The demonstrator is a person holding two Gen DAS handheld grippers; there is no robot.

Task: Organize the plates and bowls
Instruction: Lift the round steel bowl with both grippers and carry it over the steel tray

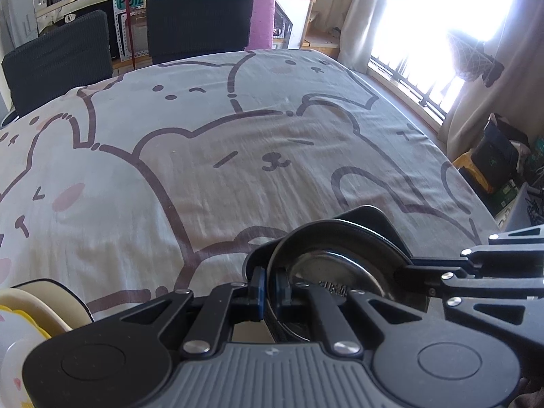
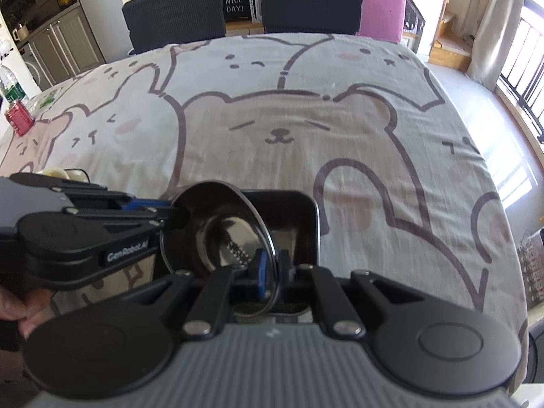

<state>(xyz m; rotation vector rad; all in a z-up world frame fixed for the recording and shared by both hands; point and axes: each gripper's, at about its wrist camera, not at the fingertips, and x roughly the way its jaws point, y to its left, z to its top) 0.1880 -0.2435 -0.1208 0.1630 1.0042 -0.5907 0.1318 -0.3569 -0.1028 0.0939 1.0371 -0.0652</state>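
Note:
A shiny steel bowl [image 1: 326, 272] [image 2: 221, 234] hangs tilted between both grippers, just over a black square dish [image 1: 370, 214] [image 2: 306, 210] that lies on the bear-print tablecloth. My left gripper [image 1: 270, 287] [image 2: 173, 210] is shut on the bowl's left rim, blue pads either side of the thin edge. My right gripper [image 2: 272, 268] [image 1: 404, 272] is shut on the opposite rim. Whether the bowl's base touches the dish I cannot tell. A hand shows at the lower left of the right wrist view.
A cream bowl [image 1: 34, 306] [image 2: 54, 171] with other pale dishes sits to the left, near the table's front edge. A red can [image 2: 18, 117] and a bottle [image 2: 8, 85] stand far left. Two dark chairs [image 2: 176, 10] face the far edge. Tablecloth [image 2: 272, 129] stretches beyond.

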